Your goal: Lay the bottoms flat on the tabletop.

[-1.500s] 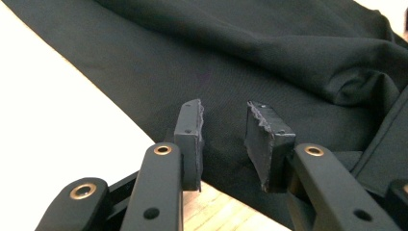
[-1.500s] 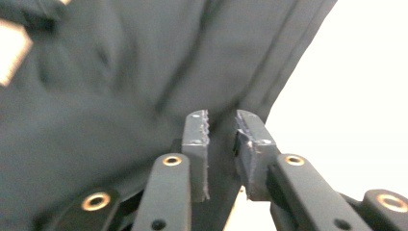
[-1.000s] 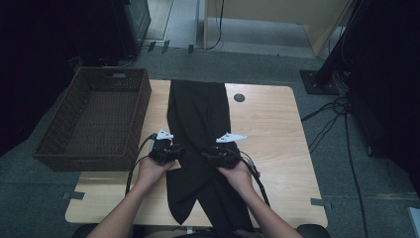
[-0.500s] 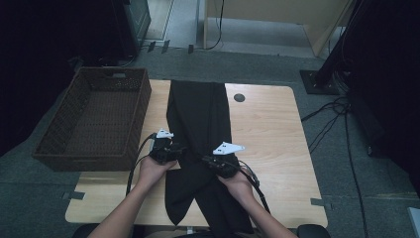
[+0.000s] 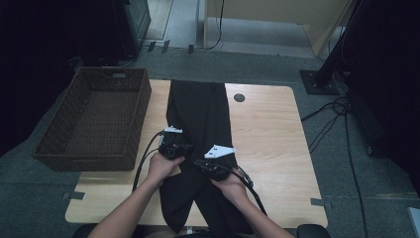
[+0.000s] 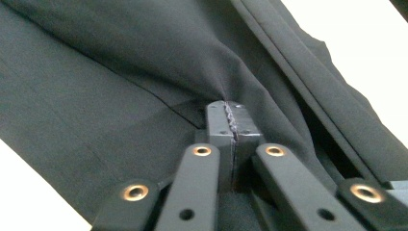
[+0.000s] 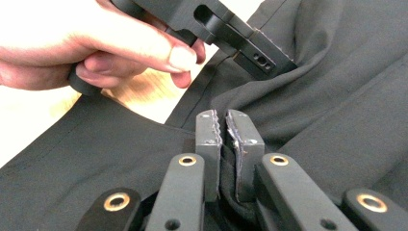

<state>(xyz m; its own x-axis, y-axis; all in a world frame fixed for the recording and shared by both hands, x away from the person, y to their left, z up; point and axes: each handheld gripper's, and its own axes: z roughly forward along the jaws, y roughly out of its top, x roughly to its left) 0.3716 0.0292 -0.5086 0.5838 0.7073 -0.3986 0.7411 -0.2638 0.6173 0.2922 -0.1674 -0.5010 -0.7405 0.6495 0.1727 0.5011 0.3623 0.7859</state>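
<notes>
A pair of black trousers (image 5: 200, 114) lies lengthwise down the middle of the wooden table (image 5: 267, 129). My left gripper (image 5: 190, 149) is at the trousers' left edge. Its jaws have just been closing and now pinch a raised fold of the black cloth (image 6: 144, 67), shut tight at the tips (image 6: 228, 113). My right gripper (image 5: 202, 162) sits close beside it, a little nearer the front edge. Its jaws have also just been closing and grip a bunch of the same fabric (image 7: 346, 96) between the pads (image 7: 226, 126). In the right gripper view the left gripper (image 7: 269, 57) bites the cloth just ahead.
A dark wicker basket (image 5: 94, 119) stands on the table's left side, overhanging its edge. A round cable hole (image 5: 239, 97) sits near the far edge. Bare wood lies to the right of the trousers. Cables (image 5: 332, 114) run over the floor at the right.
The right gripper has drifted toward the front edge and slightly left, ending close beside the left gripper. The left hand has stayed nearly in place. The cloth between them has bunched up.
</notes>
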